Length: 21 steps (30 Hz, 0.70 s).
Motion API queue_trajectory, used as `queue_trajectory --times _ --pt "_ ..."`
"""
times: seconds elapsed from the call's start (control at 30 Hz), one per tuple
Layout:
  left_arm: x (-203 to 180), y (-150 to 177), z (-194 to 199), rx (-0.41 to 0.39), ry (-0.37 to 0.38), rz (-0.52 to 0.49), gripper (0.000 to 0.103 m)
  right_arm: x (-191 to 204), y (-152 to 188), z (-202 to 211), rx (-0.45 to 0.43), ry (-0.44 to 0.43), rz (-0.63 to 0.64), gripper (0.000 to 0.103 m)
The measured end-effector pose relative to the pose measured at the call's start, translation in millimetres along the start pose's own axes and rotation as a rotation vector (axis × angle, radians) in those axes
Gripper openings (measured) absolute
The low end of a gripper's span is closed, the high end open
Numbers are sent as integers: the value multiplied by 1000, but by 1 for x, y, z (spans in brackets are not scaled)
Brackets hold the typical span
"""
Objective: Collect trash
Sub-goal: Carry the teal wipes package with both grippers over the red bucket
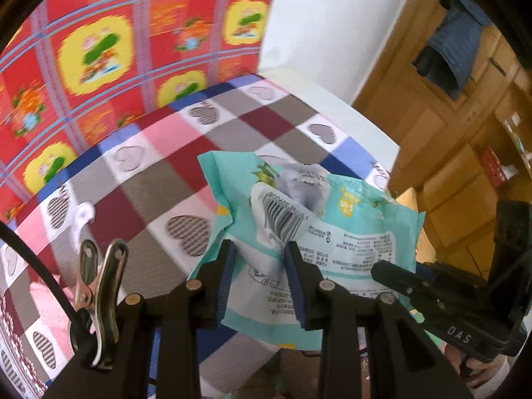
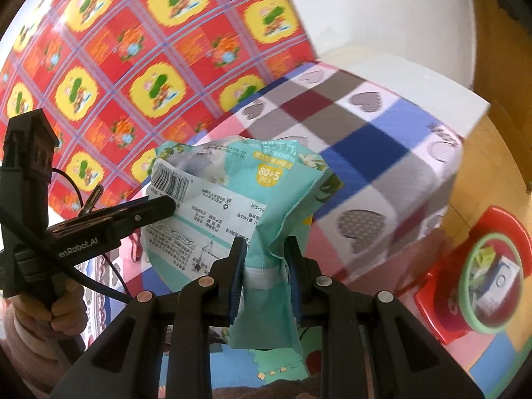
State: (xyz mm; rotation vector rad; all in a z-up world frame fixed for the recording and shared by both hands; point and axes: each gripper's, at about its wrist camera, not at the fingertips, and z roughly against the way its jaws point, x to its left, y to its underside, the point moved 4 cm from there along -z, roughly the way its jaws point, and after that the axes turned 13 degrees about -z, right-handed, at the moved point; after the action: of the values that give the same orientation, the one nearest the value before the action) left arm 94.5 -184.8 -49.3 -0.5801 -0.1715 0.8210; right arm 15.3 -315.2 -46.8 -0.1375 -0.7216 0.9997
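Right wrist view: we see our right gripper (image 2: 264, 257) clamped on a bunched fold of the teal wipes packet (image 2: 232, 196), low in the centre of the frame; the packet is lifted clear of the checked cloth (image 2: 375, 153) behind it.
Left wrist view: the left gripper (image 1: 261, 259) straddles the packet's lower edge, its blue pads either side of the printed panel below the barcode; we cannot tell for sure whether it pinches the film or merely rests against it.
Packet position: in the air between both grippers, in front of the cloth-covered surface, which may be a bed or a counter; we cannot tell which.
Packet condition: crumpled and limp, it looks empty or nearly so, and we judge it will flop rather than hold its shape.
Destination: the green-rimmed bin (image 2: 490, 282), standing on a red stool (image 2: 435, 302) at the lower right of the right wrist frame, already holds some scraps.
Step in hand: we judge it to be carrying the packet over to that bin.
Doing it well: we let one gripper own the load, ideally the right, whose hold looks secure, and free the left before we swing away, so the film does not tear or slip.
Release: we bring the packet fully above the bin mouth before opening, since a light wrapper can drift or catch on the rim.
Watch for: the black cable (image 2: 99, 286) at the lower left of the right wrist frame, which should stay clear of the packet.
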Motion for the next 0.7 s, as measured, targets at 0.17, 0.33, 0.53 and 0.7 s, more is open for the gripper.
queue_trajectory --times 0.17,0.33,0.53,0.7 --pt "-41 -17 -15 4 30 -59 32 -36 -6 22 -37 24 -57 25" --pt "-91 -33 -32 16 63 -126 32 -78 -11 48 -74 59 -116 25" --pt "-152 -49 -52 27 106 -200 32 -132 -13 76 -109 93 -195 25" --pt "-208 -62 -72 37 143 -279 32 -178 -13 100 -138 127 -261 25"
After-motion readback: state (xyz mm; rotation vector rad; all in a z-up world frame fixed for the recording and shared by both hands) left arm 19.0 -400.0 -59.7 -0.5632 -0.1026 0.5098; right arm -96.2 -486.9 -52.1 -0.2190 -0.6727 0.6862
